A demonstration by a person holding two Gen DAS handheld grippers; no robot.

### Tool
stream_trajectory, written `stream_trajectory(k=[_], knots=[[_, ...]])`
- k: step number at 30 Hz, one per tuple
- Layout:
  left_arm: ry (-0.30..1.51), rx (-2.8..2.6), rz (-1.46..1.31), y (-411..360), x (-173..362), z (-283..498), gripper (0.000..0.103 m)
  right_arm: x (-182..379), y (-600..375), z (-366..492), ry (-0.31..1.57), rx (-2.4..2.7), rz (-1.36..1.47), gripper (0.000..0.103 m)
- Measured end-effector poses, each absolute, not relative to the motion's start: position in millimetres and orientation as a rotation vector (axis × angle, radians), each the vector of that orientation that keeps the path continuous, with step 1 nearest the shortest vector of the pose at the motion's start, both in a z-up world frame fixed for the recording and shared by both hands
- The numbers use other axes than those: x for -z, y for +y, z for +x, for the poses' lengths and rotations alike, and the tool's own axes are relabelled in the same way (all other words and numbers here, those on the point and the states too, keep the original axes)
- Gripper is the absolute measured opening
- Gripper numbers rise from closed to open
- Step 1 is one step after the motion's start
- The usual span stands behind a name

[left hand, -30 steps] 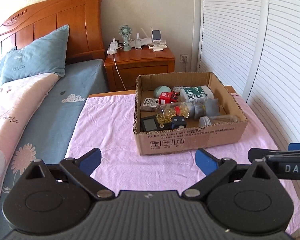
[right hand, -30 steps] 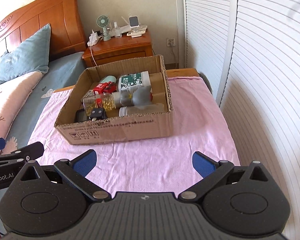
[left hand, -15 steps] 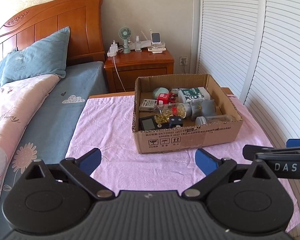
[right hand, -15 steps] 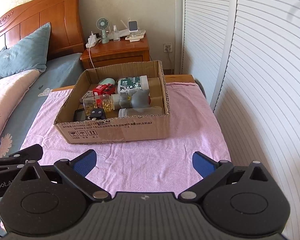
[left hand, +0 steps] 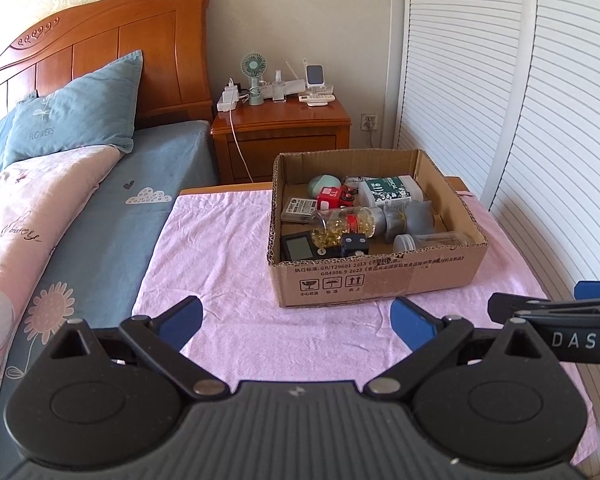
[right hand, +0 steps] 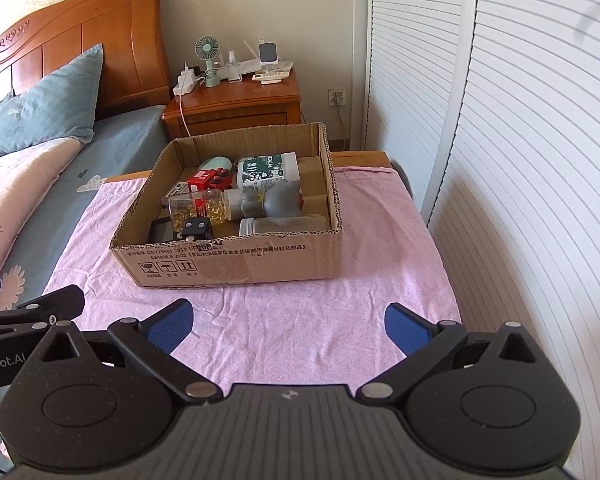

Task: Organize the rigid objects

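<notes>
A cardboard box [left hand: 376, 282] [right hand: 236, 266] stands on a table under a pink cloth [left hand: 220, 248] [right hand: 308, 320]. Inside lie a clear bottle of yellow capsules [left hand: 342, 226] [right hand: 200, 208], a white jar with a green label [left hand: 390, 192] [right hand: 266, 170], a red toy [left hand: 334, 198] [right hand: 208, 178], a grey figure [left hand: 414, 216] [right hand: 280, 202], a black cube [left hand: 354, 244] [right hand: 198, 228], a clear jar [left hand: 432, 242] [right hand: 280, 226] and a small black screen device [left hand: 298, 246]. My left gripper [left hand: 296, 318] and right gripper [right hand: 286, 324] both hang open and empty, short of the box's near wall.
A bed with a floral quilt [left hand: 28, 216] and blue pillow [left hand: 76, 116] lies to the left. A wooden nightstand [left hand: 280, 132] with a fan and chargers stands behind the table. White louvred doors [right hand: 520, 140] run along the right side.
Both grippers have drawn back and up from the box, so the box looks smaller and farther. Nothing in the box has moved and both stay open.
</notes>
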State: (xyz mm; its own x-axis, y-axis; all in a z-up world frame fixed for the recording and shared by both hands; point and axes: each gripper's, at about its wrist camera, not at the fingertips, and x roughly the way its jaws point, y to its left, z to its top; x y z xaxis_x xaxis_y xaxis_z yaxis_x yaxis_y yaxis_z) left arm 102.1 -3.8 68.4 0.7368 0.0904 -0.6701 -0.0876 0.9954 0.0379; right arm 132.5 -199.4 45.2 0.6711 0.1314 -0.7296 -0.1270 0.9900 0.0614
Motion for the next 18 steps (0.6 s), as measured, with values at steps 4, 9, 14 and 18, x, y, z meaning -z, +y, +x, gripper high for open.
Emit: stream_trajectory(k=[4,9,14,18], knots=[[0.735,-0.095,0.003,-3.9,-68.7,102.2,0.100,-44.9,-199.5,132.9,0.824,-0.146,0.007,0.103],[0.734,-0.094,0.005,-5.1,-68.9,101.6,0.100,-44.3,-199.3,133.2,0.827,-0.148,0.003,0.103],[0.732,-0.092,0.006,-5.8,-70.3,101.8,0.100,-44.2,-199.0,133.4,0.826,-0.148,0.004,0.103],[0.732,-0.093,0.005,-5.8,-70.4,101.9,0.100,-43.5,-199.7,134.0,0.826,-0.144,0.008,0.103]])
